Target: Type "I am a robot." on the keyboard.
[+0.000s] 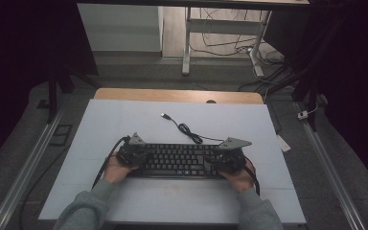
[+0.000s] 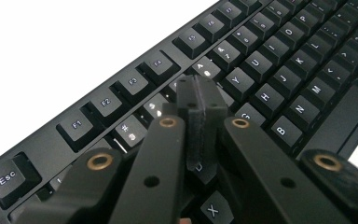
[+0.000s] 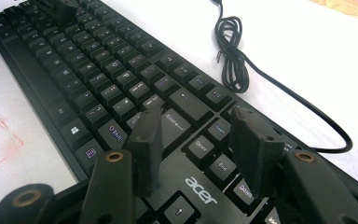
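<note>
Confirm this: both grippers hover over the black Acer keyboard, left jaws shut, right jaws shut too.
Not quite: the right gripper has its jaws open, as the right gripper view shows. The left gripper is shut over the black Acer keyboard.

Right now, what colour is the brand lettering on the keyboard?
Silver-white on the black keyboard; the lettering shows best in the right gripper view.

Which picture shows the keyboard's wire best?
The high view: the whole wire shows there, from the keyboard across the table to its plug. The right gripper view shows its knotted bundle close up, but not the plug. The left gripper view looks at keys.
</note>
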A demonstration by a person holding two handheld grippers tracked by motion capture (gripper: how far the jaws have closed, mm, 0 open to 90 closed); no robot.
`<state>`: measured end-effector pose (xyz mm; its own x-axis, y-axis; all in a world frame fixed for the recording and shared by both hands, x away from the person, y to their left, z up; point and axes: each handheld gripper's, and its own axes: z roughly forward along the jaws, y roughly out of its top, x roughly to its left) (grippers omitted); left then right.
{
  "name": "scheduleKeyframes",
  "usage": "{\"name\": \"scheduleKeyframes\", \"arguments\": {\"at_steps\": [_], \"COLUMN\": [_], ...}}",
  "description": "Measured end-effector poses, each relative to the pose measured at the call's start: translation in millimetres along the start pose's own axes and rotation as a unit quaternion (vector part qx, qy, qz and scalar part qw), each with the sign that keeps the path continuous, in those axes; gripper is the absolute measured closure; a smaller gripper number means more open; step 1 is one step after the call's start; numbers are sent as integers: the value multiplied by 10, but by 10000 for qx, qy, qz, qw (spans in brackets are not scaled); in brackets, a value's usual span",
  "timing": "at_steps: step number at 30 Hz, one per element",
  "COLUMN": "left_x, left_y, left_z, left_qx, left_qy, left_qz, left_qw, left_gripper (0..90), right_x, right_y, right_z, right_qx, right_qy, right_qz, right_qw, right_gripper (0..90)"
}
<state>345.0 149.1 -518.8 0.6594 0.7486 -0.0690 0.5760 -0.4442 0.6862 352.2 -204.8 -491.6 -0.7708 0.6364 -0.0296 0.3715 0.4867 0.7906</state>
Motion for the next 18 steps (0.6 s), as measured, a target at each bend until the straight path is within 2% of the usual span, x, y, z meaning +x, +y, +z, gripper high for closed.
{"name": "scheduleKeyframes", "arguments": {"at_steps": [11, 15, 18], "left_x": [8, 10, 26], "left_y": [-10, 6, 16], "left_z": [20, -56, -160], "left_qx": [43, -197, -476], "left_qy": [-23, -96, -119], "left_qz": [-18, -58, -180], "left_qw": [10000, 9997, 9986], "left_gripper": [889, 885, 792], "right_x": [0, 1, -3], "right_y": [-2, -2, -3], "right_z": [4, 2, 0], "right_qx": [-13, -10, -29], "right_qy": [-6, -8, -4], "right_qz": [-12, -2, 2], "right_qw": [10000, 10000, 10000], "right_gripper": [543, 543, 543]}}
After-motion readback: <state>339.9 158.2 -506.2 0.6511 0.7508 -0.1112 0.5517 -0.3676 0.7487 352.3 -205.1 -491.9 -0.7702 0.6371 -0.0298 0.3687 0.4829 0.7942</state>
